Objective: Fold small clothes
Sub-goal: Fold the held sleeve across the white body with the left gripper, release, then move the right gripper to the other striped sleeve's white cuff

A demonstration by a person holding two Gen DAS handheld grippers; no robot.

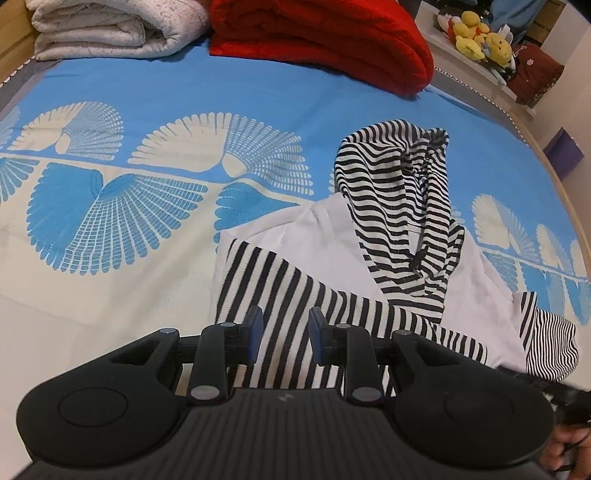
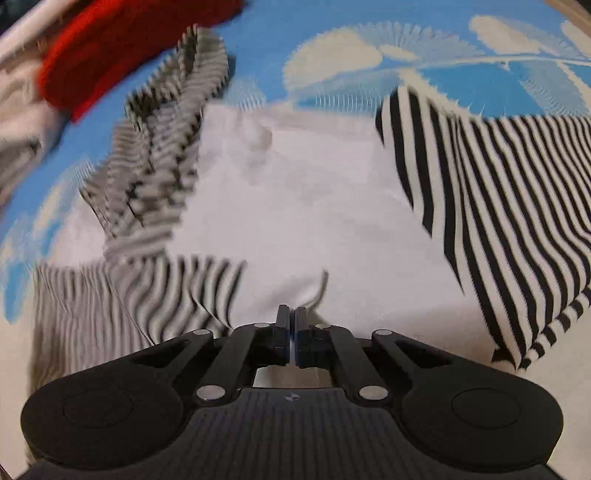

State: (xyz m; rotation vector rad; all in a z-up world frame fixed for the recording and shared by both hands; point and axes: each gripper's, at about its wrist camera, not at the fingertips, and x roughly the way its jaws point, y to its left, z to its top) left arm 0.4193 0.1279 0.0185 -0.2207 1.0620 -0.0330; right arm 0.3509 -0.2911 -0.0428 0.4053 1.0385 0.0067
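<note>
Bedspread [image 1: 147, 92] (blue-cream) | red blanket [image 1: 321, 40], white quilt [image 1: 110, 29] — behind striped hoodie [image 1: 369, 266]

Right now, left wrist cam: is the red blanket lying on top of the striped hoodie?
No. The red blanket sits folded at the far edge of the bed, apart from the striped hoodie, with blue bedsheet between them.

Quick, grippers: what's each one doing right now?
Left gripper: open, over the striped garment, holding nothing.
Right gripper: shut; grip on fabric unclear.

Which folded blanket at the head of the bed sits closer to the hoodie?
The red blanket: it lies just beyond the striped hoodie; the white quilt sits off left.
</note>
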